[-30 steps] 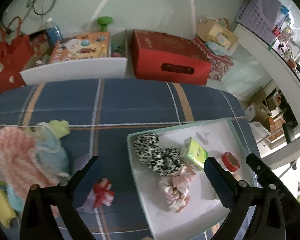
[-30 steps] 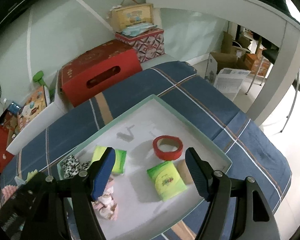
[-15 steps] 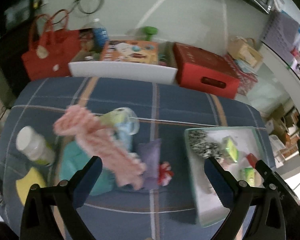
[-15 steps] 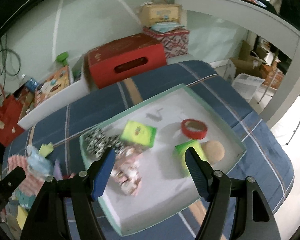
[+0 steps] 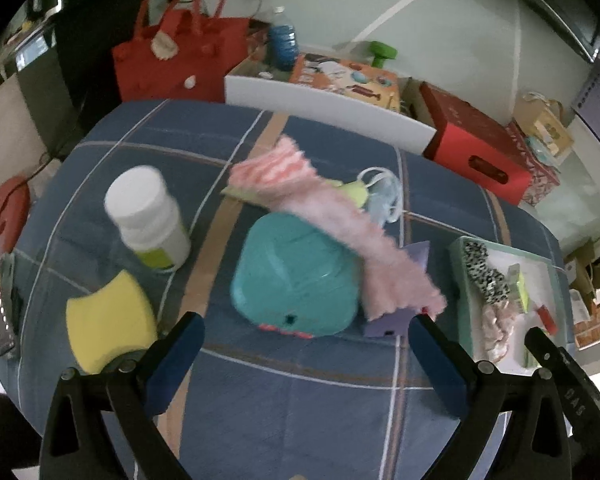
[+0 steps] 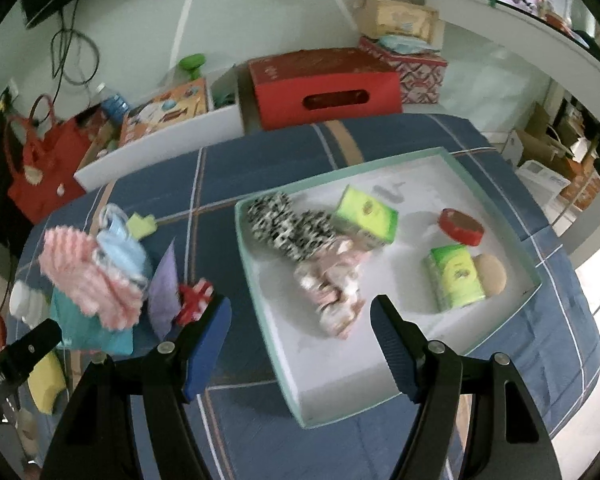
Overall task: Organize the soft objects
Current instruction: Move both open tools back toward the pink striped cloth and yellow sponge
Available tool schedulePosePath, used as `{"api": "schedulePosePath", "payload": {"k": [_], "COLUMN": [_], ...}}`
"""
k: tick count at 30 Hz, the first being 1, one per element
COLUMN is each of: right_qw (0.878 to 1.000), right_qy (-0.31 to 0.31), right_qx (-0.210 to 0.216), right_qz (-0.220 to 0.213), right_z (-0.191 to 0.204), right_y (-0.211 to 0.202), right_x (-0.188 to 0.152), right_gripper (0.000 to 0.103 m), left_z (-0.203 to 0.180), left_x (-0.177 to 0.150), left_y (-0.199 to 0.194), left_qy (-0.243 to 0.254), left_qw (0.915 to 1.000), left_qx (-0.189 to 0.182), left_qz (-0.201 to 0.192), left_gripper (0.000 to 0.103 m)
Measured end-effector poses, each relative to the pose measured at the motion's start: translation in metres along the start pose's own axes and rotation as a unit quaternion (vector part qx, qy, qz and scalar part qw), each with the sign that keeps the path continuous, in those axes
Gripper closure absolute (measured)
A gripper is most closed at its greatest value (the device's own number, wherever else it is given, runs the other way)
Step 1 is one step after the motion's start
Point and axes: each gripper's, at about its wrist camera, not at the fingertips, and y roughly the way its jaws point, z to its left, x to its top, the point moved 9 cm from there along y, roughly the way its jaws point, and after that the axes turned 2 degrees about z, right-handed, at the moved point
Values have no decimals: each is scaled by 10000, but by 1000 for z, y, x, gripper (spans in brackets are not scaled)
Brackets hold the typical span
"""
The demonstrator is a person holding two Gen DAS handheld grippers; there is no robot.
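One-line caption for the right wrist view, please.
Open right tongs hover above a shallow mint-rimmed white tray holding a leopard-print fabric scrunchie and green tissue packs.

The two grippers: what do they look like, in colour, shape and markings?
Both the left gripper and the right gripper have black, angular arms with silver screws, each ending in a flat blue pad. White lettering, partly cut off, marks the black bar at each view's edge.
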Motion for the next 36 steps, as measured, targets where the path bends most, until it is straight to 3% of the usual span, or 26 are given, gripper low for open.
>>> {"api": "schedulePosePath", "payload": {"k": [15, 25, 36], "right_qw": [9974, 9843, 9702], "right_qy": [-633, -1405, -1964], "right_qx": [330, 1051, 1306], "right_qz": [134, -186, -561], "right_z": [56, 124, 173], "right_y": [14, 7, 6], "right_x": [-19, -18, -6], "right_gripper": [30, 30, 30], "left_z": [42, 95, 138], "left_x": [0, -2, -6], "left_y": [1, 0, 2], "left_qy": [-541, -1070, -1481], "left_qw": [9985, 9940, 9880], "left_qx": [19, 238, 444], "left_qz": [-3, -8, 27], "left_gripper": [0, 0, 0]}}
